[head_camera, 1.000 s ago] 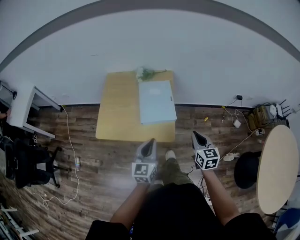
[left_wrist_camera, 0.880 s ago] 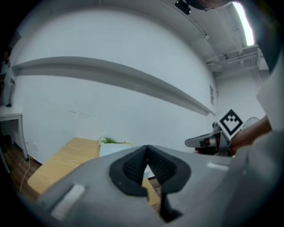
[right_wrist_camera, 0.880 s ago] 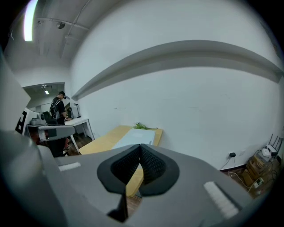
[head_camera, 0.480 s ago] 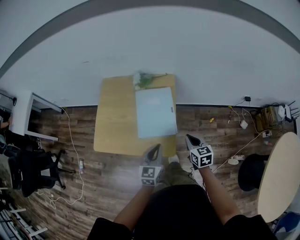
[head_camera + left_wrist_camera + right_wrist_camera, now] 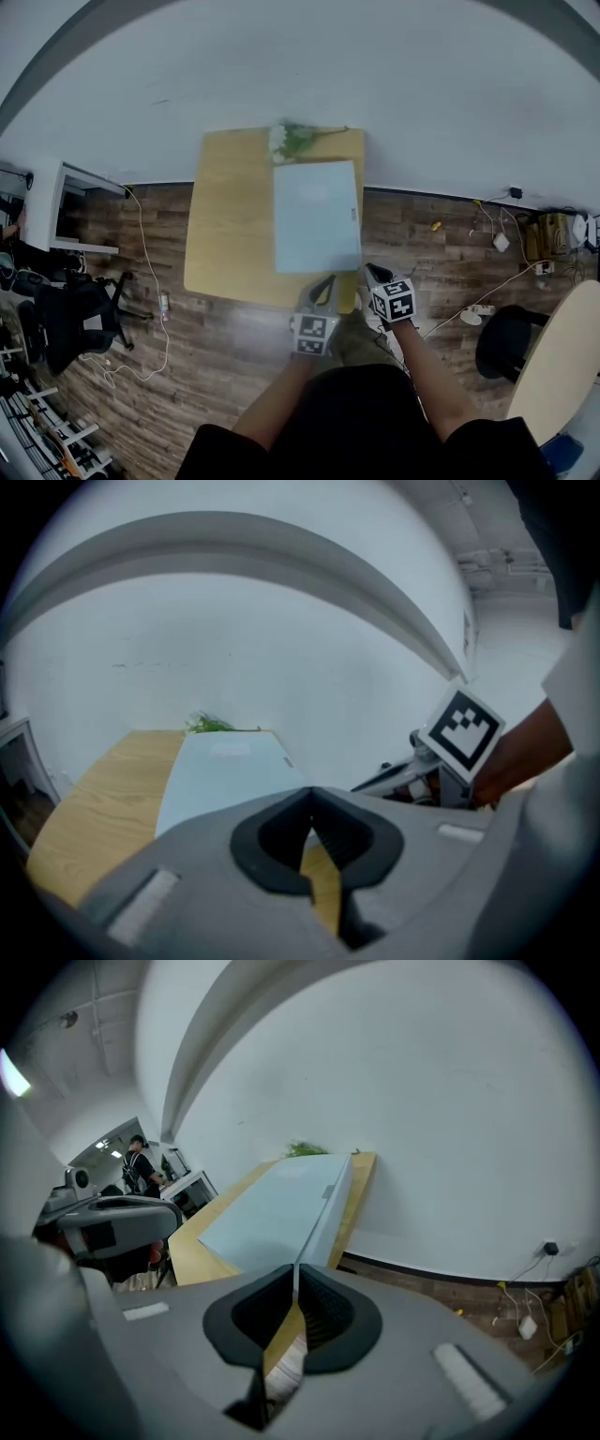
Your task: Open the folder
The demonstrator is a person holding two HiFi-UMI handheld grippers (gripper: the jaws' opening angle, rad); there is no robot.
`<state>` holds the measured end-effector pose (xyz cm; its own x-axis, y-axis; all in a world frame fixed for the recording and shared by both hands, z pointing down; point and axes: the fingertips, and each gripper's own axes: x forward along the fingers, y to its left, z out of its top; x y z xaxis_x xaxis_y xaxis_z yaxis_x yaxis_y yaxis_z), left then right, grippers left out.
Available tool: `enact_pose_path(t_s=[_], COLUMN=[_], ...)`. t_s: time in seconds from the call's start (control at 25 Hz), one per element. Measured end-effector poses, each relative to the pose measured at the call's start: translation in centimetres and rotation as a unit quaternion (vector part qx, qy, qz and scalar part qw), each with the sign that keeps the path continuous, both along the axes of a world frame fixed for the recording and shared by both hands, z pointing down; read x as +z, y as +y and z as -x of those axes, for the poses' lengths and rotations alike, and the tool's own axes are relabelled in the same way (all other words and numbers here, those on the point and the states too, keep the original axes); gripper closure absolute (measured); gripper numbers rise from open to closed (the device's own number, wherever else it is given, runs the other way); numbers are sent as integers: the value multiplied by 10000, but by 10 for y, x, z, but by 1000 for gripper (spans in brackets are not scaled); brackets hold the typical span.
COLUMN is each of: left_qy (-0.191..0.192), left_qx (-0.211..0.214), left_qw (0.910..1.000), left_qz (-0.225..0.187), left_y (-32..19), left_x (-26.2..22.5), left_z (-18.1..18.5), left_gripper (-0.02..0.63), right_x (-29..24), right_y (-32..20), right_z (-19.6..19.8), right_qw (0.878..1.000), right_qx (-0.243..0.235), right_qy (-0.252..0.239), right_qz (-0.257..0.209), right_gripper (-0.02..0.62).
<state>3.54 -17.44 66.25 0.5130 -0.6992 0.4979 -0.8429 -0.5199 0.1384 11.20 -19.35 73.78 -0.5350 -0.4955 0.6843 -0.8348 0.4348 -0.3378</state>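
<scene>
One pale blue folder [image 5: 316, 216] is seen lying closed and flat on the right half of a wooden table [image 5: 230, 225], far edge just beside a green sprig [image 5: 295, 139] at the wall. The folder's thick right side is shown only in the right gripper view; in the head view just a small tab is made out there. Left gripper [image 5: 325, 284] and right gripper [image 5: 371, 272] are held at the table's near edge, close to the folder's near corners; contact cannot be told. Jaws of both are pressed together, nothing pinched, as read in each gripper view. Office chair [image 5: 80, 323] and round table [image 5: 562, 366] are given by the head view only, a distant person [image 5: 141, 1162] by the right gripper view only.
</scene>
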Motion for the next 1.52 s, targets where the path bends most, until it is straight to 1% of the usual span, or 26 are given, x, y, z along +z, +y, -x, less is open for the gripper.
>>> enact_pose_path(t_s=[0.08, 0.24, 0.36, 0.56, 0.6, 0.72, 0.8, 0.92, 1.0, 1.08, 1.28, 1.52], left_qy=[-92, -253, -420, -630, -649, -790, -1025, -1544, -1880, -2140, -2567, -2752], left_qx=[71, 225, 416, 614, 638, 801, 1035, 1450, 1597, 1642, 1870, 1884], left_qw=[9999, 9988, 9973, 9943, 9939, 9913, 9871, 9754, 9675, 9618, 9475, 9423], left_qz=[104, 344, 428, 610, 627, 676, 661, 613, 562, 462, 373, 300], left_y=[-7, -11, -11, -11, -12, -15, -16, -15, -15, -17, -20, -26], left_x=[11, 33, 48, 75, 77, 83, 88, 99, 104, 106, 113, 116], left_z=[-3, -10, -18, -29, -31, -39, -46, -54, -57, -57, -63, -62], left_gripper=[603, 603, 603, 598, 548, 530, 505, 448, 434, 434, 419, 427], right_x=[14, 32, 38, 40, 40, 40, 40, 41, 41, 41, 41, 41], right_y=[-6, -12, -16, -17, -17, -16, -17, -18, -18, -17, -17, -19], right_z=[1, 2, 4, 5, 5, 5, 4, 5, 4, 4, 3, 2], right_qw=[9998, 9989, 9969, 9960, 9960, 9961, 9961, 9960, 9960, 9959, 9949, 9957], right_qx=[32, 120, 195, 182, 151, 40, 3, 3, 7, 9, 48, -103], right_qy=[-83, -191, -429, -582, -581, -561, -550, -539, -519, -521, -638, -622], right_qz=[170, 420, 623, 650, 660, 677, 685, 718, 729, 737, 780, 678], right_gripper=[558, 548, 535, 538, 538, 537, 537, 537, 539, 540, 538, 536])
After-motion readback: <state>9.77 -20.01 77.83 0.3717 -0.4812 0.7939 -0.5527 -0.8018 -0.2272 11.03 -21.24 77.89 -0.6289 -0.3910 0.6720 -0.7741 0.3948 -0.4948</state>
